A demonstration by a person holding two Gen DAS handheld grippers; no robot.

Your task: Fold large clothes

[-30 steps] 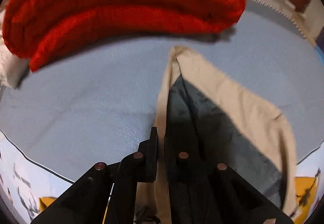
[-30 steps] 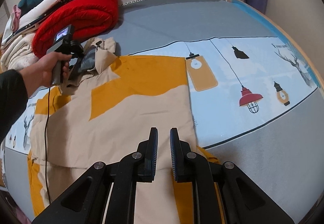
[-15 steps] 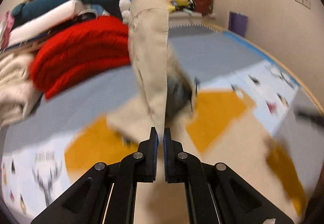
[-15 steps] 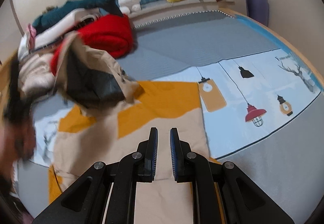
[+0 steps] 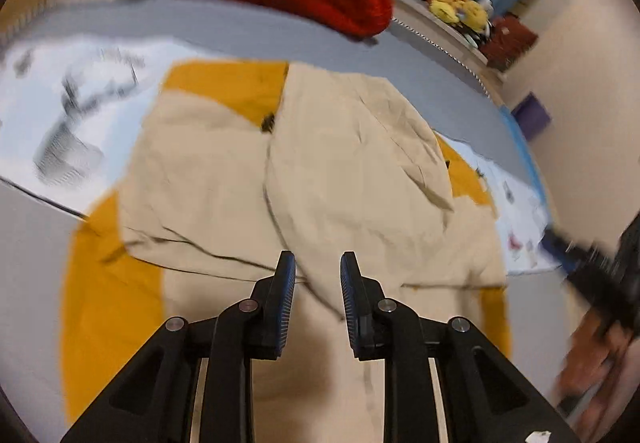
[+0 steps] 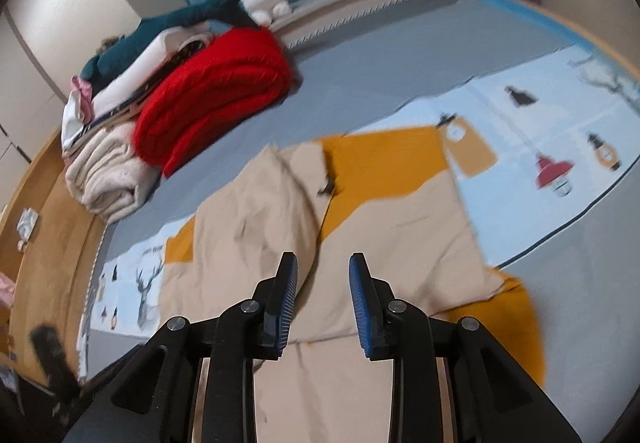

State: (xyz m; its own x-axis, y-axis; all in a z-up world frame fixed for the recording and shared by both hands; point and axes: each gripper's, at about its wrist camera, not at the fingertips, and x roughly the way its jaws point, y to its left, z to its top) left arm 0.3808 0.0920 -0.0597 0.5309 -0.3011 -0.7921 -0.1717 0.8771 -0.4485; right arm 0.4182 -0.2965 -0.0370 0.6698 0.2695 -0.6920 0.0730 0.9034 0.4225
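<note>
We see a large beige and mustard-yellow garment (image 6: 384,227) lying flat on the bed, spread over the printed sheet. One beige half (image 5: 352,163) is folded across the middle, its edge running as a crease from the far end toward us, and the cloth there is wrinkled. Mustard panels show at the far corners and along the near sides. A small dark tab (image 6: 329,187) sits at the far end of the fold, by the yellow.
</note>
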